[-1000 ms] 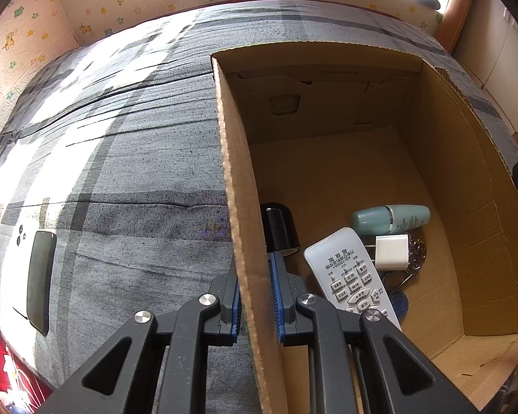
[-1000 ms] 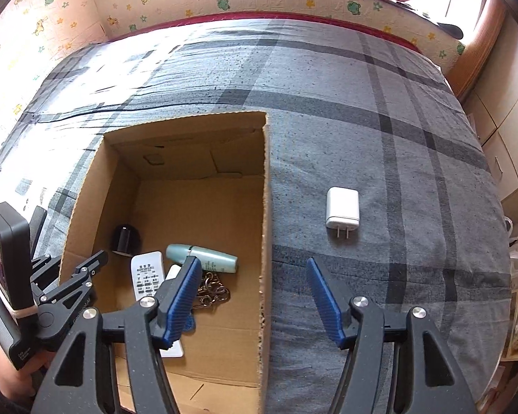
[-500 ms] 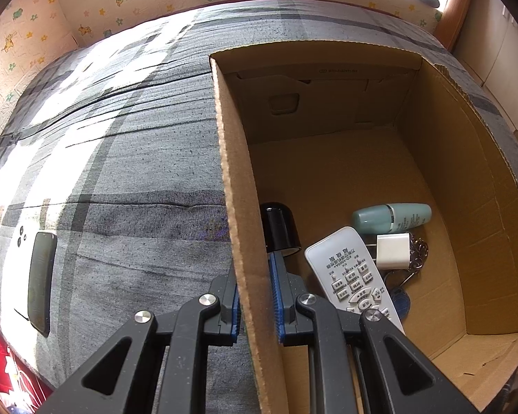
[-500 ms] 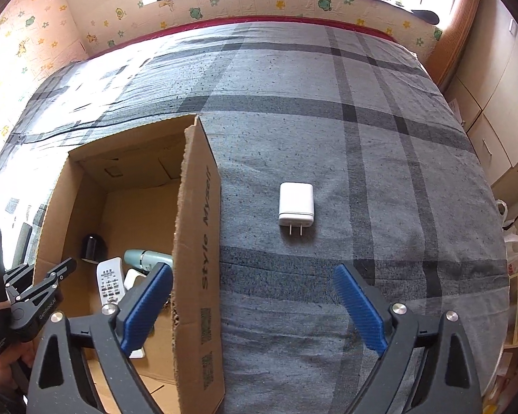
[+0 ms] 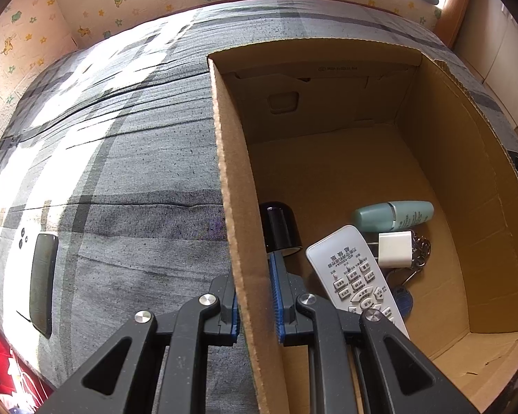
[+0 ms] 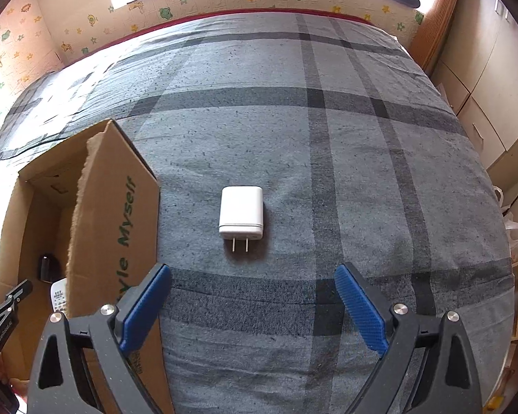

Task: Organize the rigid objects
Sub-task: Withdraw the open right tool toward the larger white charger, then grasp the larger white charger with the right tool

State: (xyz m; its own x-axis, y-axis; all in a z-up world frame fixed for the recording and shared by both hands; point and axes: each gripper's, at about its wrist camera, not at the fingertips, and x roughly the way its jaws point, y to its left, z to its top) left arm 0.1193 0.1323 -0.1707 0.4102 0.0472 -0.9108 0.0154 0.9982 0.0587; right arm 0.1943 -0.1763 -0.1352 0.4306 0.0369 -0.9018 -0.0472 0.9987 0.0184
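Note:
A cardboard box (image 5: 466,179) stands on the grey plaid bed. My left gripper (image 5: 255,296) is shut on the box's left wall (image 5: 231,172). Inside lie a white remote (image 5: 352,272), a green bottle (image 5: 393,215), a small white charger (image 5: 395,248), a black cap (image 5: 279,227) and keys (image 5: 419,252). In the right wrist view a larger white charger (image 6: 241,212) lies on the bed, prongs toward me, right of the box (image 6: 117,214). My right gripper (image 6: 253,307) is open, empty, just short of that charger.
A black phone (image 5: 43,276) lies on the bed left of the box. The padded wall (image 6: 259,0) runs along the bed's far edge. Wooden cabinets (image 6: 483,86) stand to the right. The grey bedcover (image 6: 362,138) stretches beyond the charger.
My right gripper has moved right, away from over the box, and closer to the white charger on the bed. My left gripper keeps its hold on the box wall.

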